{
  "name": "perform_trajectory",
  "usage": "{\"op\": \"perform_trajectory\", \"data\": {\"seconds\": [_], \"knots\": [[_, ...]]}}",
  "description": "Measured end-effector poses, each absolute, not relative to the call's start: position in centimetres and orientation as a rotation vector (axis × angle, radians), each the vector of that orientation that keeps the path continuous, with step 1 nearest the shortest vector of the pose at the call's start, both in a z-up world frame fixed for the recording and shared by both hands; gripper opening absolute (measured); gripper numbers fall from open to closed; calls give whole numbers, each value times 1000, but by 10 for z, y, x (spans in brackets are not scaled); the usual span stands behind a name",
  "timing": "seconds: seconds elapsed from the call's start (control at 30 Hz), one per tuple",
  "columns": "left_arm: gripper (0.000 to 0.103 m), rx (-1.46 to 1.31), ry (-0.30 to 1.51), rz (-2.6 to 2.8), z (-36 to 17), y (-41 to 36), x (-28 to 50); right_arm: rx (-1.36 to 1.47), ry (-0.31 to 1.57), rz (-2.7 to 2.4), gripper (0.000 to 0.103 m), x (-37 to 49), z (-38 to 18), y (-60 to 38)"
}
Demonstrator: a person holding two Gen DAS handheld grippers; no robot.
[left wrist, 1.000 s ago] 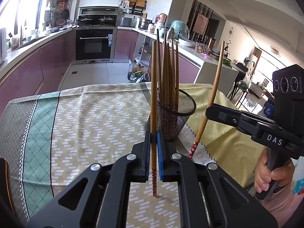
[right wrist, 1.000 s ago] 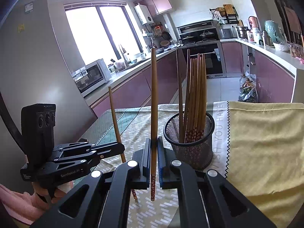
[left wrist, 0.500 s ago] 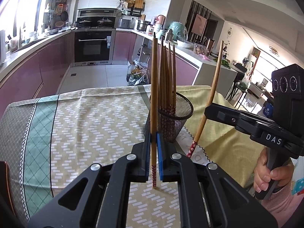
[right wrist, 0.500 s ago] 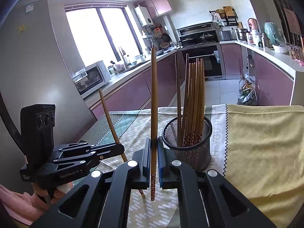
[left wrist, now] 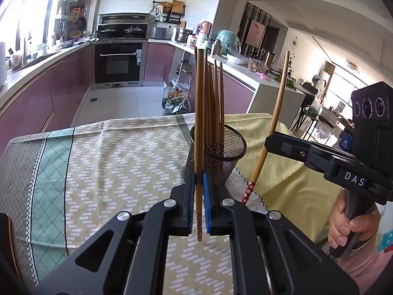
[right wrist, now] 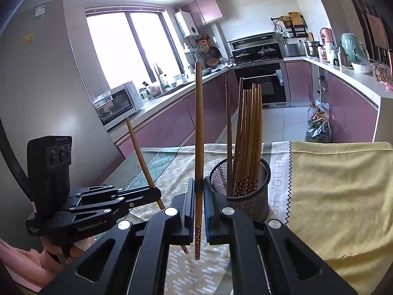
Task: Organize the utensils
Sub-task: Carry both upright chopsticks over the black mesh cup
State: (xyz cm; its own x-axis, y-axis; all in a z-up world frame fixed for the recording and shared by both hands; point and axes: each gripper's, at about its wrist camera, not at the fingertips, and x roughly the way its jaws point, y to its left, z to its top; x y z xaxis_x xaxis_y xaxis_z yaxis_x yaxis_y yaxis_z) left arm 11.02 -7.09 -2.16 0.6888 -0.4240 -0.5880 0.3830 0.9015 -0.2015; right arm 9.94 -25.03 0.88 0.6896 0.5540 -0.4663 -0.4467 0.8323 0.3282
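Left wrist view: the left gripper [left wrist: 199,206] is clamped on a wooden chopstick [left wrist: 198,113], which stands upright between the blue pads with its red patterned end hanging just below them. Just beyond it, near the middle of the table, a black mesh holder [left wrist: 232,147] stands on the patterned tablecloth [left wrist: 110,162] with a bundle of chopsticks [left wrist: 214,103] upright inside. To the right, a hand [left wrist: 348,223] holds the right gripper [left wrist: 271,145], closed on a second chopstick [left wrist: 277,113] that leans, its patterned end low beside the holder. A yellow cloth [left wrist: 282,182] covers the table's right part

Right wrist view: the right gripper [right wrist: 199,209] grips the second chopstick [right wrist: 199,132] upright between its pads, patterned end pointing down. The mesh holder [right wrist: 248,196] stands just right of the fingers, the bundle [right wrist: 248,132] leaning slightly inside it. At the left, the left gripper [right wrist: 157,194] pinches the wooden chopstick [right wrist: 141,154], tilted, its lower end passing behind the near fingers. The yellow cloth [right wrist: 331,191] lies to the right, the tablecloth [right wrist: 176,167] beneath the holder
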Motion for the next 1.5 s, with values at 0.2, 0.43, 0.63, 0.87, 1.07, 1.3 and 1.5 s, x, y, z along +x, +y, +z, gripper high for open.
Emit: {"op": "perform_trajectory", "data": {"seconds": [0.2,0.43,0.63,0.87,1.07,1.3,1.5], "knots": [[7,-62,667,-455,-19,-72,112,195,579,563,6,100,10,-251],[7,-59,662,-460,-17,-74,112,193,571,559,6,100,12,-250],[7,-56,654,-463,-14,-76,113,193,566,557,6,100,13,-252],[7,-51,648,-466,-12,-78,114,191,557,553,6,100,16,-251],[7,-48,641,-470,-9,-81,116,190,554,553,6,100,17,-252],[7,-40,634,-475,-5,-85,117,189,549,552,6,99,18,-254],[7,-36,626,-480,-1,-87,117,188,544,552,6,101,21,-254]]}}
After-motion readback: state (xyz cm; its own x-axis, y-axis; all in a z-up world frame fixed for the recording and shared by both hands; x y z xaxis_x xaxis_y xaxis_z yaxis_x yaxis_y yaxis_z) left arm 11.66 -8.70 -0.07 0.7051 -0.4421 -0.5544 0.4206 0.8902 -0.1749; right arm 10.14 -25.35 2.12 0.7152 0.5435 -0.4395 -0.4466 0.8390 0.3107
